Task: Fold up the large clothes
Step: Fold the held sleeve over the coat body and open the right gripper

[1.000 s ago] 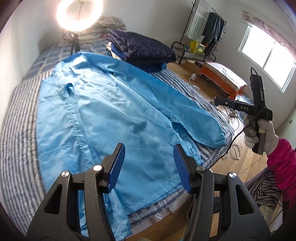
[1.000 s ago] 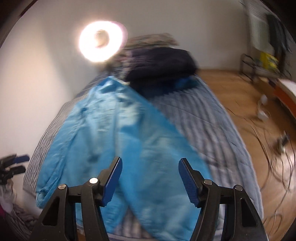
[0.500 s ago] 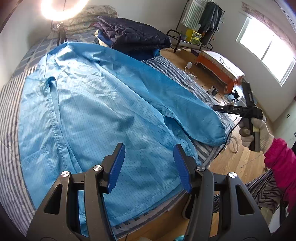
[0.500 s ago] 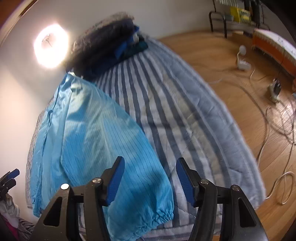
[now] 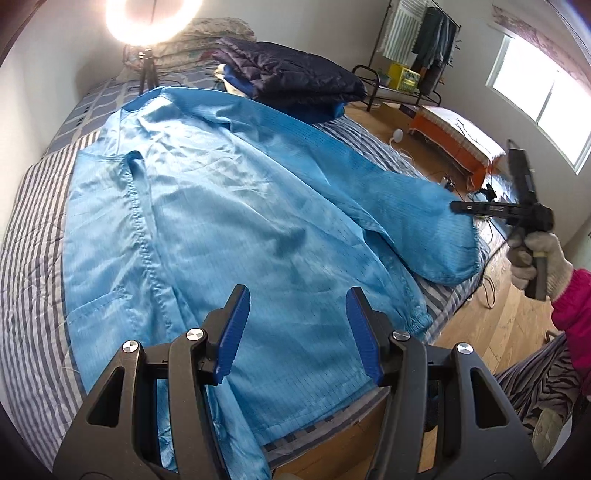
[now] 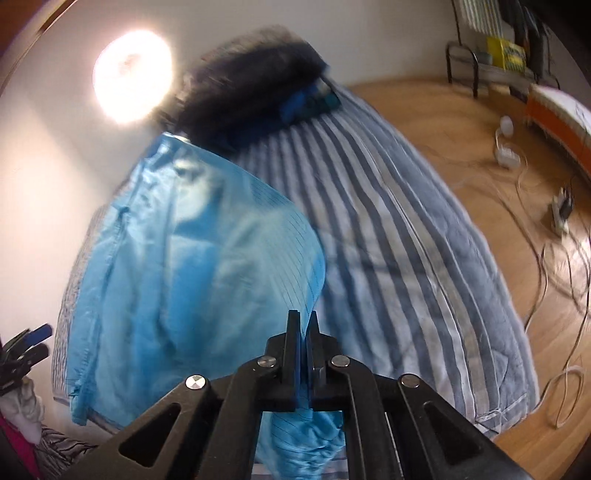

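Observation:
A large light-blue jacket (image 5: 221,203) lies spread flat, front up, on a striped bed (image 5: 33,229). My left gripper (image 5: 297,295) hovers open over the jacket's lower hem with nothing between its blue pads. In the right wrist view my right gripper (image 6: 303,317) is shut on the jacket's sleeve, and blue fabric (image 6: 192,258) rises from between the closed pads. Seen from the left wrist, the right gripper (image 5: 456,206) meets the sleeve (image 5: 424,221) near its elastic cuff at the bed's right edge, held by a gloved hand (image 5: 543,254).
A folded dark quilted pile (image 5: 295,77) sits at the bed's head beside a ring light (image 5: 153,18). Right of the bed is wooden floor with cables (image 6: 535,221), an orange bench (image 5: 454,136) and a clothes rack (image 5: 417,40).
My right gripper has come down onto the sleeve end and gone from open to shut on the fabric. The left gripper stays open over the hem, hardly shifted.

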A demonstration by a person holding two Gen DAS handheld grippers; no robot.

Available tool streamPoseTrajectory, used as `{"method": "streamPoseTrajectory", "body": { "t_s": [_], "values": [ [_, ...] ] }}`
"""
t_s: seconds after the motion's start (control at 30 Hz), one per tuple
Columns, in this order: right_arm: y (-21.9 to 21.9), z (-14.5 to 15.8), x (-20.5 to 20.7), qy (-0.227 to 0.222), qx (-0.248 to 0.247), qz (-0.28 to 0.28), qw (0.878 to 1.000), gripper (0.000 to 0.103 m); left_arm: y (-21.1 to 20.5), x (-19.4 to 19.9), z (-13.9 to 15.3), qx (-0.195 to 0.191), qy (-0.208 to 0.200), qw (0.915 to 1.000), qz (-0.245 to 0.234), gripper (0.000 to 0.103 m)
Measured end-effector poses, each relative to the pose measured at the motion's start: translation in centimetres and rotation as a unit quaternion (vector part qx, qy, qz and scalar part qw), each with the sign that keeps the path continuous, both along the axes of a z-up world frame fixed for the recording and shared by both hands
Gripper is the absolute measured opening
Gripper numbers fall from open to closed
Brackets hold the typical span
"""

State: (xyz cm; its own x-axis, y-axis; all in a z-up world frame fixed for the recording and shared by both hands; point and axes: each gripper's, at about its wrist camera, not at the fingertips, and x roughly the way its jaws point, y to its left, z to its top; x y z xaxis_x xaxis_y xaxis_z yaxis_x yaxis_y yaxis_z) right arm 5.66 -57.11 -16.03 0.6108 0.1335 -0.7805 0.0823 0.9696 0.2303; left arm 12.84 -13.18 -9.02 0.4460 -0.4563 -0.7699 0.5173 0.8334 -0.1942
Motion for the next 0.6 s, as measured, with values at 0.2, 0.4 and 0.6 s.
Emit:
{"method": "streamPoseTrajectory", "body": {
  "t_s": [0.2, 0.4, 0.6],
  "values": [
    [6.5, 4.3, -0.8, -0.065, -0.001, 0.08, 0.995, 0.0, 1.4, 0.9, 0.4, -0.013, 0.001, 0.9995, 0.028, 0.056],
    [16.2, 4.7, -1.1, -0.078, 0.008, 0.209, 0.975, 0.0, 3.6, 1.8, 1.4, -0.035, -0.002, 0.997, 0.069, 0.055],
    [26.3, -0.3, -2.2, -0.02, -0.014, 0.346, 0.938, 0.0, 6.4, 2.8, 1.8, -0.051, -0.003, 0.9921, 0.114, 0.055]
  ]
}}
